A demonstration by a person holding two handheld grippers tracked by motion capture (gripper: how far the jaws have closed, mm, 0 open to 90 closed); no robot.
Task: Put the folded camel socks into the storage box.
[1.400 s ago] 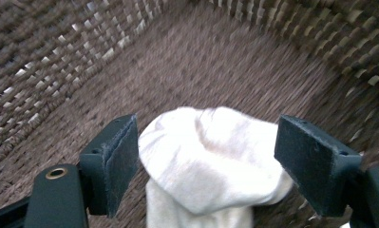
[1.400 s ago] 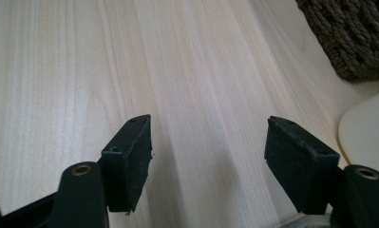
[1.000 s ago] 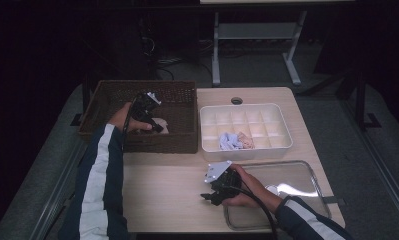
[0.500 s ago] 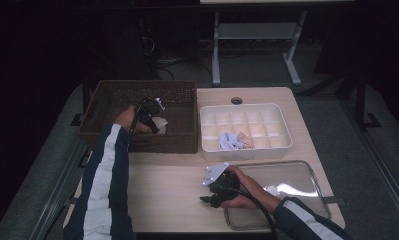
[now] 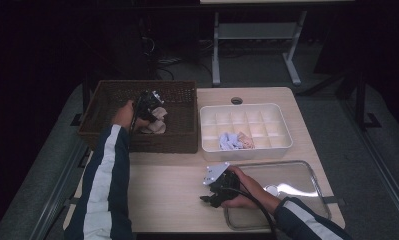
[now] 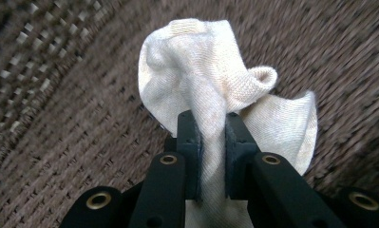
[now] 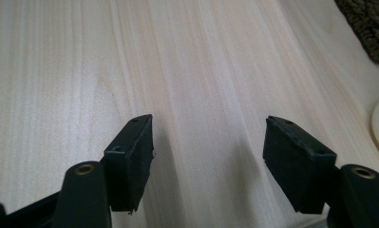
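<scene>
Now the left gripper [image 6: 211,137] has just clenched on the cream sock [image 6: 211,85] — right gripper [image 7: 211,161] unmoved, released.

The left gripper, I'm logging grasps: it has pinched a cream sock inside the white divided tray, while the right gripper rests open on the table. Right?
Not quite. The left gripper has just been closing and pinches the cream sock inside the brown wicker basket, not the white divided tray; the left gripper view shows woven weave all around it. The right gripper does rest open on the table.
</scene>
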